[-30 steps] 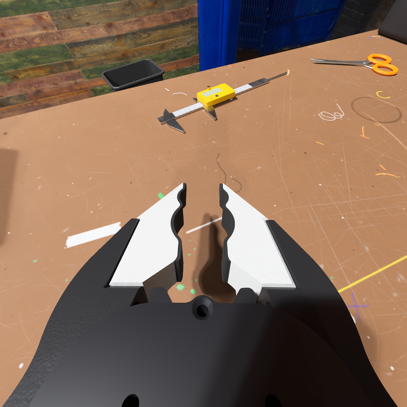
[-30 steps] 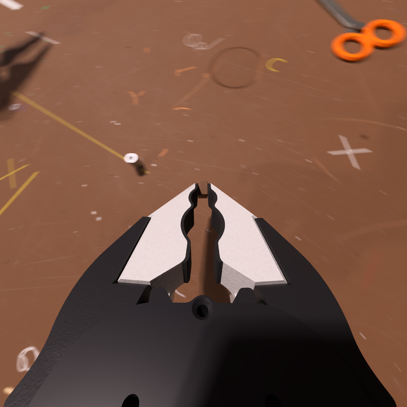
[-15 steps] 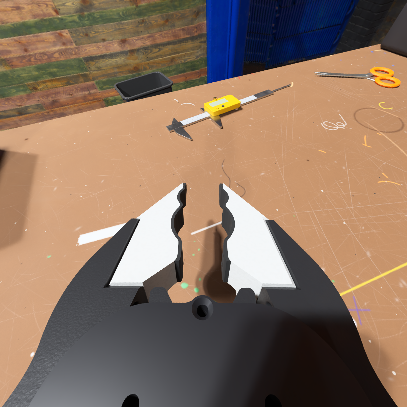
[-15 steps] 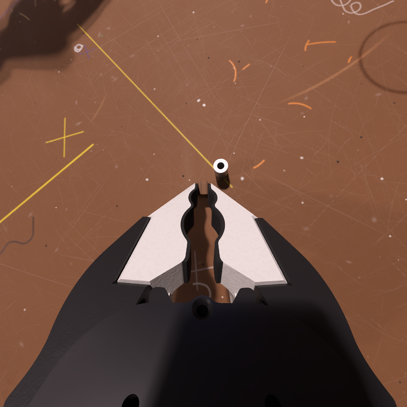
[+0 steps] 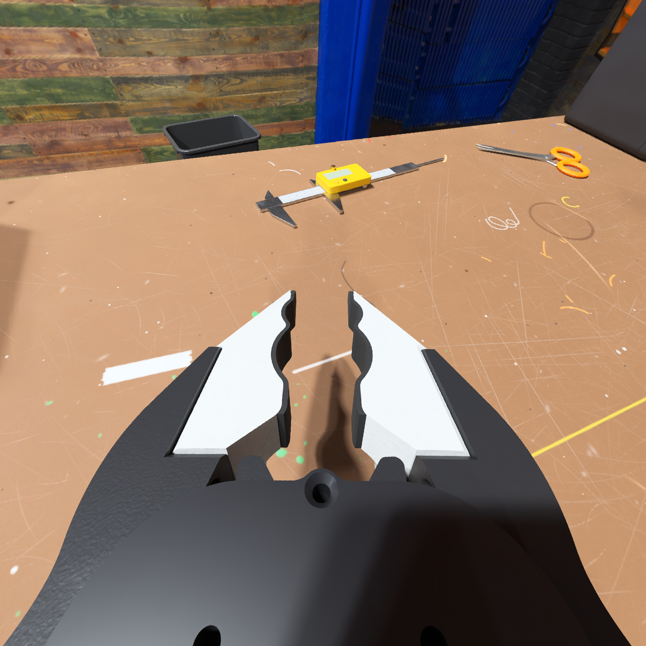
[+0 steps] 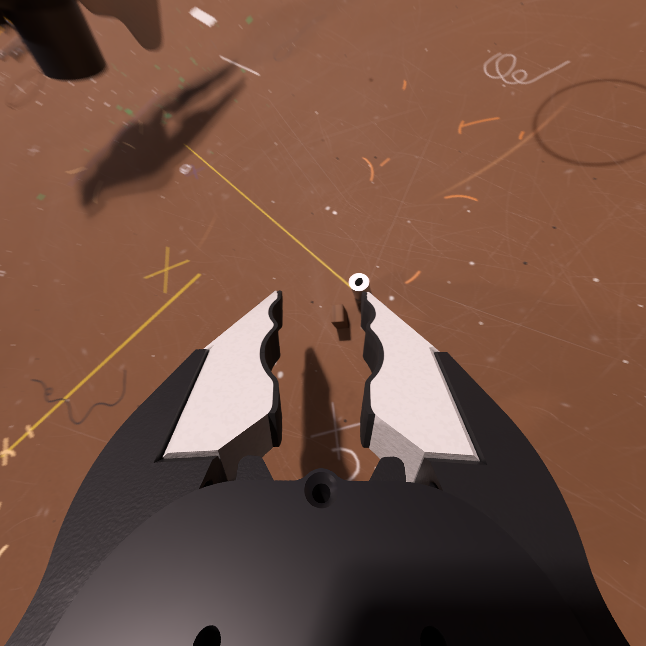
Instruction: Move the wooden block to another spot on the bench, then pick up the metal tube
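In the right wrist view my right gripper [image 6: 321,293] is open and looks steeply down at the brown bench [image 6: 489,349]. The small wooden block [image 6: 339,313] shows between its fingertips, nearer the right one and clear of both, with its shadow right beside it. The metal tube [image 6: 359,281] stands upright, seen end-on as a white ring, just beyond the right fingertip. My left gripper [image 5: 322,292] is open and empty above the bench [image 5: 140,265]. Neither block nor tube shows in the left wrist view.
A yellow digital caliper [image 5: 342,181] lies ahead of the left gripper, with orange-handled scissors [image 5: 559,162] at the far right. A black bin [image 5: 213,134] stands beyond the bench's far edge. A dark blurred shape [image 6: 59,42] hangs at the right wrist view's top left.
My right gripper has opened and let go of the wooden block, which now sits free below the fingertips next to the tube. The left gripper has drawn back slightly and stays open.
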Motion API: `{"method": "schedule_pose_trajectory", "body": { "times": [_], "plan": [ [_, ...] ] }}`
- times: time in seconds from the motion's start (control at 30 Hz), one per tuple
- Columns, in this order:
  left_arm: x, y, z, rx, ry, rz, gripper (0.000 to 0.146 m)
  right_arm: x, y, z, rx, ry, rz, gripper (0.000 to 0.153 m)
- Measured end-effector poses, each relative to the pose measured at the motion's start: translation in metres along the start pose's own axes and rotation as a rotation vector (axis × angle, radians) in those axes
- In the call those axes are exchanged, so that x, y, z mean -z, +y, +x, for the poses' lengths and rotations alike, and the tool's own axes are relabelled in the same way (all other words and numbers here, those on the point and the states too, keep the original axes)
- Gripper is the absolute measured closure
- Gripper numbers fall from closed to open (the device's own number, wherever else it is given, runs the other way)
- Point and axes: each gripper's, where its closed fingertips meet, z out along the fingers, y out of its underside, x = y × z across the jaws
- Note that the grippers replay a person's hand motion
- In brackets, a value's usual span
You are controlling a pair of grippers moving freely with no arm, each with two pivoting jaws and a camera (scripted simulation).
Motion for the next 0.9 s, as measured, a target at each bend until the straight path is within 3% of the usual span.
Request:
{"method": "schedule_pose_trajectory", "body": {
  "times": [0.13,0.3,0.43,0.53,0.63,0.9],
  "plan": [
    [-0.001,0.002,0.001,-0.011,-0.001,-0.008,0.117,0.002,-0.009,-0.018,-0.022,-0.124,0.093,0.086],
    [-0.003,0.003,0.001,-0.017,-0.001,-0.016,0.117,0.003,-0.013,-0.018,0.006,-0.217,0.124,0.077],
    [-0.004,0.004,0.002,-0.028,0.003,-0.019,0.117,0.0,-0.013,0.012,0.06,-0.053,0.149,0.091],
    [-0.005,0.003,0.004,-0.04,0.008,-0.017,0.117,-0.011,-0.002,0.025,0.122,0.029,0.069,0.1],
    [-0.006,0.002,0.004,-0.055,0.005,-0.006,0.117,-0.024,0.009,0.023,0.152,0.025,-0.034,0.107],
    [-0.005,0.0,0.008,-0.053,0.024,0.009,0.116,-0.031,0.008,0.023,0.18,0.02,-0.041,0.12]
  ]
}}
